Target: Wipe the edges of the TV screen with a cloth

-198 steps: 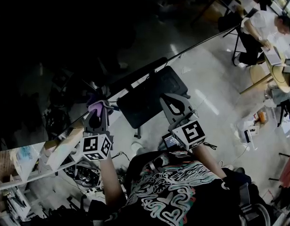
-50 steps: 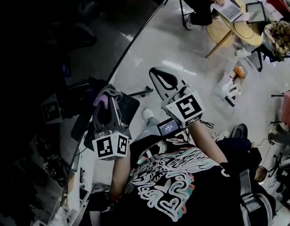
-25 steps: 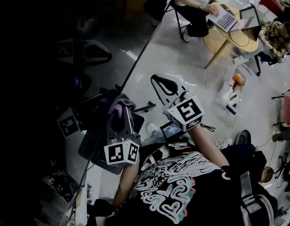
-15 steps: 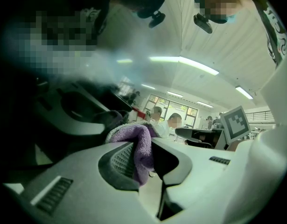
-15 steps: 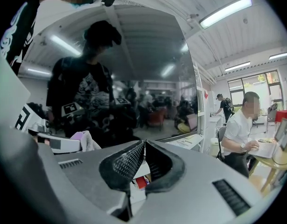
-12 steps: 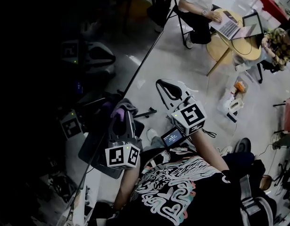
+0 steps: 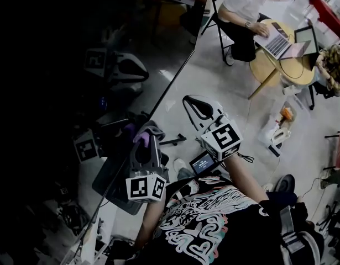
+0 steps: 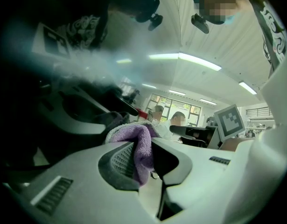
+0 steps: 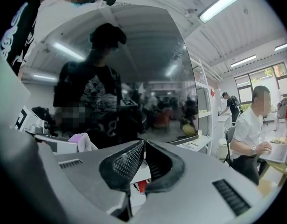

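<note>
Left hand-held gripper (image 7: 144, 132) pinching cloth (image 8: 136, 141) at TV screen (image 7: 103, 93) edge, right hand-held gripper (image 9: 143, 146) pressed together

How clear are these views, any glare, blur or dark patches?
Head view: the left half, over the TV screen, is nearly black, with only faint reflections. Left gripper view: a pale haze smears the upper left, though the purple cloth is sharp. Right gripper view: the screen mirrors ceiling lights, and its edges bow.
</note>
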The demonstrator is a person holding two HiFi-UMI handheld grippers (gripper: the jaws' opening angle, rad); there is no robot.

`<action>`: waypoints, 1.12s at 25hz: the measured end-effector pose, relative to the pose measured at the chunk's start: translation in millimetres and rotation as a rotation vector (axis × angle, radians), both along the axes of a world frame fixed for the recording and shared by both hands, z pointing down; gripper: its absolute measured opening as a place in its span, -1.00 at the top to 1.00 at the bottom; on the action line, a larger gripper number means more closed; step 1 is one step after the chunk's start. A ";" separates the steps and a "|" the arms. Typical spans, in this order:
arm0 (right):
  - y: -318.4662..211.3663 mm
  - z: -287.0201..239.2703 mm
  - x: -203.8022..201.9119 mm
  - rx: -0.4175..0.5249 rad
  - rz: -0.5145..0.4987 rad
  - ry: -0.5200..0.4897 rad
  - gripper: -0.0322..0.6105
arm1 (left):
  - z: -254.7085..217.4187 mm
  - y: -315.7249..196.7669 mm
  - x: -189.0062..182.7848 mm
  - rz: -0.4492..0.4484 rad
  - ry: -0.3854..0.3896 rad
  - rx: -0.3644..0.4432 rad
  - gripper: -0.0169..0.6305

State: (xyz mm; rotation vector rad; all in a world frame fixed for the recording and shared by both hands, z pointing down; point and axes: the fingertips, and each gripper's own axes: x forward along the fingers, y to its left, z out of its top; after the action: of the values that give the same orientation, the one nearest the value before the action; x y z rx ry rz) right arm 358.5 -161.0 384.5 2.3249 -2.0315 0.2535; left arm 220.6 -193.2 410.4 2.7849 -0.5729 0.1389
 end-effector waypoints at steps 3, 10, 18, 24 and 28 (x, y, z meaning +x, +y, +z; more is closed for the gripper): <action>-0.8 -1.4 4.7 0.004 0.000 0.006 0.79 | -2.2 1.4 1.9 -0.004 0.004 0.007 0.73; -3.2 -0.7 9.9 0.006 -0.026 -0.006 0.79 | -8.1 2.2 11.4 -0.023 0.008 0.011 0.73; -17.4 3.4 67.0 -0.005 -0.044 -0.017 0.79 | -1.9 -10.0 71.6 -0.033 -0.011 -0.008 0.73; -19.7 1.4 79.8 -0.006 -0.051 -0.014 0.79 | -3.6 -9.7 90.3 -0.031 -0.012 -0.016 0.73; -22.6 2.3 117.1 -0.005 -0.040 -0.028 0.79 | -3.6 -12.1 128.8 -0.018 -0.023 -0.023 0.73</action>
State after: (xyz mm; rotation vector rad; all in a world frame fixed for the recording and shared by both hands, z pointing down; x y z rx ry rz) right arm 475.6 -183.6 386.8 2.2879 -2.0844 0.2905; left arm 349.4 -205.3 406.8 2.7580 -0.5982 0.1725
